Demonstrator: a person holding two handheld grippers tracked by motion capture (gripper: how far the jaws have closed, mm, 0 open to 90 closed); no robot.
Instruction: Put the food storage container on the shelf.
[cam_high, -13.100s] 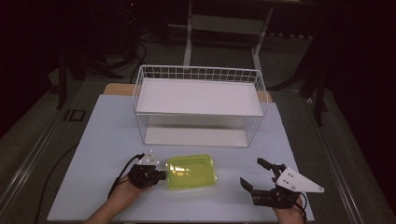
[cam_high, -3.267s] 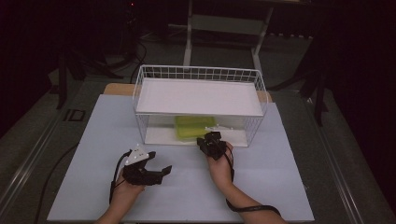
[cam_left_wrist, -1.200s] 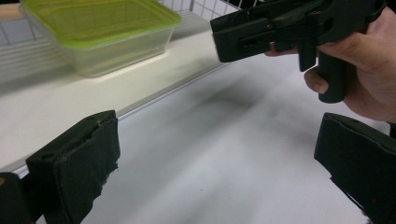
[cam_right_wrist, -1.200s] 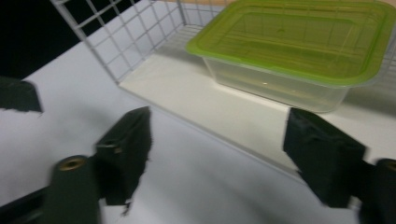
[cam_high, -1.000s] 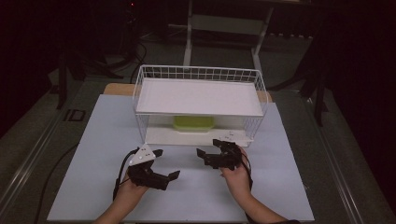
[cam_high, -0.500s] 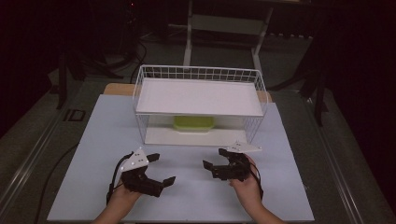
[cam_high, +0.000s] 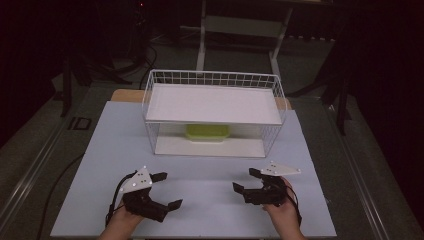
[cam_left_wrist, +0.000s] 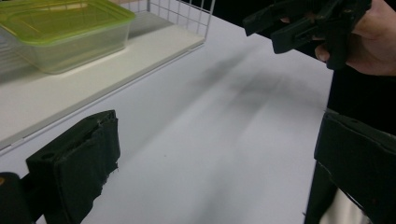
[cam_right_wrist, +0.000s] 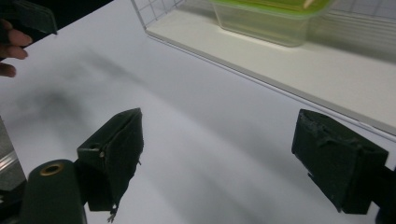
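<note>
The box (cam_high: 208, 131), a clear plastic container with a yellow-green lid, sits on the lower shelf of the white wire rack (cam_high: 150, 95) in the high view, near the middle and toward the back, under the upper shelf. In that view we hold the left gripper (cam_high: 162, 191) and the right gripper (cam_high: 247, 180) low over the table (cam_high: 95, 150), well in front of the rack, each with its jaws spread and nothing between them. In the left gripper view our own jaws stand wide apart over bare table; the box (cam_left_wrist: 60, 32) rests up left on the shelf board, and the right gripper (cam_left_wrist: 275, 25) hangs ahead, gripped by a hand (cam_left_wrist: 369, 39). In the right gripper view the jaws are likewise apart and empty, with the box (cam_right_wrist: 271, 18) ahead on the shelf board. We judge the box light and fairly stiff, its smooth walls likely slippery and apt to flex under a hard squeeze. We cannot tell whether it holds anything. The lid's rim, or the two short walls just under it, look like the surest hold.
</note>
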